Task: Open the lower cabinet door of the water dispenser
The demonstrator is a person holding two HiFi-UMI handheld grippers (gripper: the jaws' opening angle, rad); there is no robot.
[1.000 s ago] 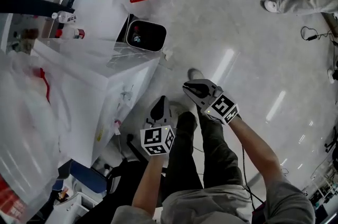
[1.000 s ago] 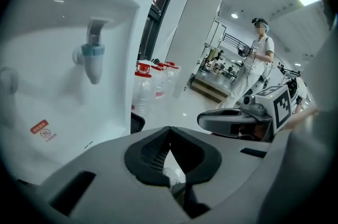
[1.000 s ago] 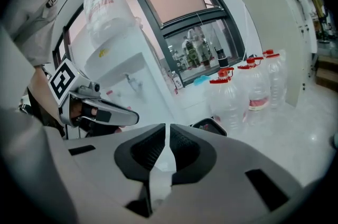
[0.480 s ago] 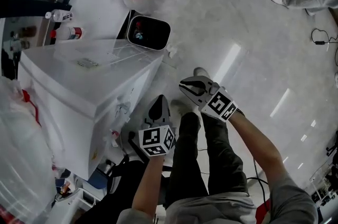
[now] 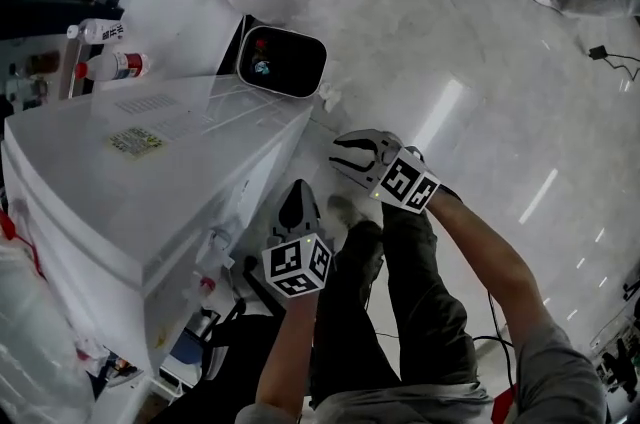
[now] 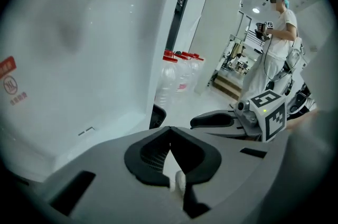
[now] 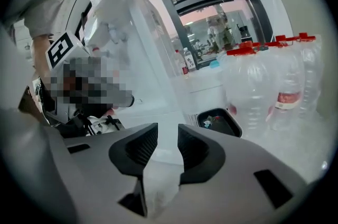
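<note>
Both held low by water dispenser to reach lower cabinet door, not yet open: left gripper jaws together & empty, right gripper jaws just been opening, nothing btwn, prob for door edge

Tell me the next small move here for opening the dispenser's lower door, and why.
Probably bring the right gripper down and in toward the lower front of the water dispenser. Its jaws have just been opening with nothing between them, and it hangs apart from the dispenser, touching nothing.
</note>
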